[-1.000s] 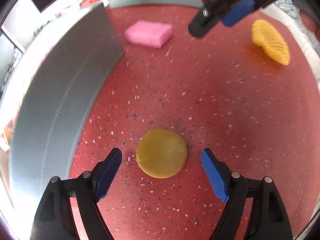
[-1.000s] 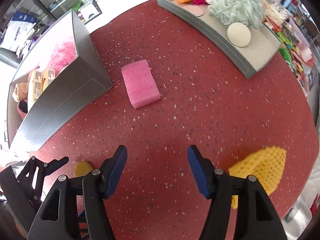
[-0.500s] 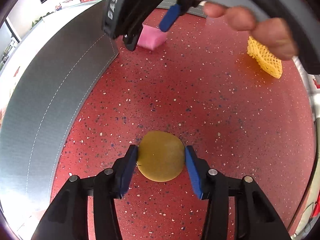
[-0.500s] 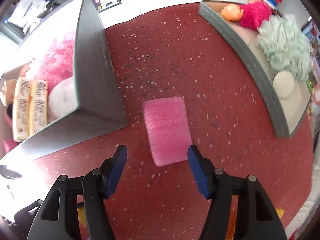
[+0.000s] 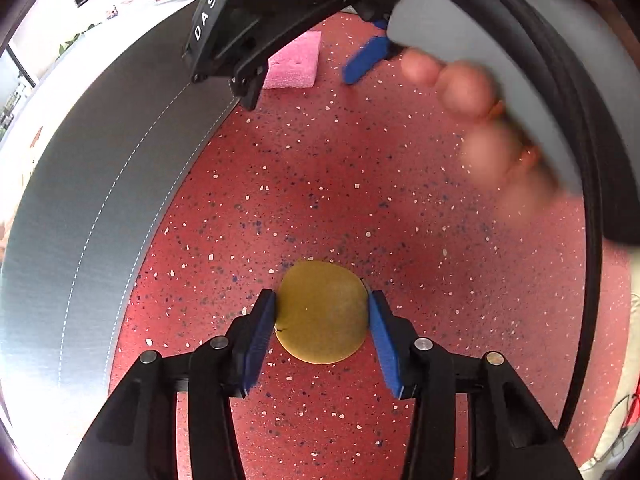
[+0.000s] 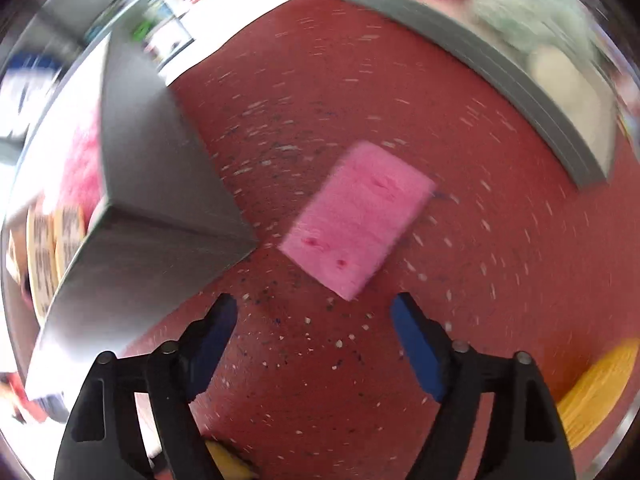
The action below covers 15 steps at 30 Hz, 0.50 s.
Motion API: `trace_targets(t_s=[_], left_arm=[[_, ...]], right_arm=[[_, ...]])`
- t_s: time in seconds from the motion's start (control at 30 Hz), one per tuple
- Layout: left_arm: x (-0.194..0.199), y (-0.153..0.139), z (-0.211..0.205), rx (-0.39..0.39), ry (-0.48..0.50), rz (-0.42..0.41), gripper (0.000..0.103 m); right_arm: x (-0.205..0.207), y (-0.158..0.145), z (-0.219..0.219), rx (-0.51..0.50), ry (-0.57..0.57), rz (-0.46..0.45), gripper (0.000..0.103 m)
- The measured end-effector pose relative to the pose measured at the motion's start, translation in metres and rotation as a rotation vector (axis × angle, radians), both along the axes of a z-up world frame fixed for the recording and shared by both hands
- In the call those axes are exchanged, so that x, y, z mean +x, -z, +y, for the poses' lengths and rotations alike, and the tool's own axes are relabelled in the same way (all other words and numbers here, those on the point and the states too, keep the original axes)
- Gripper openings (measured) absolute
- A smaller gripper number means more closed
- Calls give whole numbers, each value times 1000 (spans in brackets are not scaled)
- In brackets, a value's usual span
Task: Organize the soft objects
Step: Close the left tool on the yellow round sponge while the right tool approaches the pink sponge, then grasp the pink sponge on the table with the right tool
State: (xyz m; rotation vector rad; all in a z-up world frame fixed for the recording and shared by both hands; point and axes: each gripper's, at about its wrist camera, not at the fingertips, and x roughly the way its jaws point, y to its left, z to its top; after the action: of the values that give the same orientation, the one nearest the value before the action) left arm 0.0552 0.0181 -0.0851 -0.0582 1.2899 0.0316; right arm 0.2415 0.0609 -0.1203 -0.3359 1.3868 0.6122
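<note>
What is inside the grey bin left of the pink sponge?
In the grey bin, pink fluff and two labelled tan packs show. Its wall hides whatever lies deeper, and blur keeps the labels unreadable.

Flat round mustard-yellow sponge pad (image 5: 322,312) lies on my red speckled table (image 5: 360,184), pinched at both edges btwn my left gripper (image 5: 322,330) pads. Pink rectangular foam sponge (image 6: 356,218) lies flat, angled, just beside grey bin (image 6: 160,184) corner.
</note>
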Motion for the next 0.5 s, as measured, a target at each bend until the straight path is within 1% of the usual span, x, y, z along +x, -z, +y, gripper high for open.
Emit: trace_targets(t_s=[0.07, 0.13, 0.23, 0.33, 0.4, 0.43, 0.5], left_arm=[[1, 0, -1, 4, -2, 5, 49], [0, -1, -2, 6, -5, 4, 49], [-1, -1, 0, 0, -8, 0, 49], [-2, -1, -2, 6, 1, -1, 49], [-2, -1, -3, 5, 7, -1, 49], [-3, -1, -3, 6, 10, 0, 49], [-1, -1, -3, 0, 15, 5, 49]], right_arm=[[-1, 2, -15, -9, 178, -23, 85], [-2, 3, -25, -32, 293, -46, 85], [-3, 5, -24, -35, 319, -49, 85], [-3, 4, -16, -26, 333, -30, 85], [-4, 4, -18, -17, 336, -15, 86], [-4, 4, -18, 7, 330, 9, 86], [-11, 0, -19, 72, 314, 78, 82]])
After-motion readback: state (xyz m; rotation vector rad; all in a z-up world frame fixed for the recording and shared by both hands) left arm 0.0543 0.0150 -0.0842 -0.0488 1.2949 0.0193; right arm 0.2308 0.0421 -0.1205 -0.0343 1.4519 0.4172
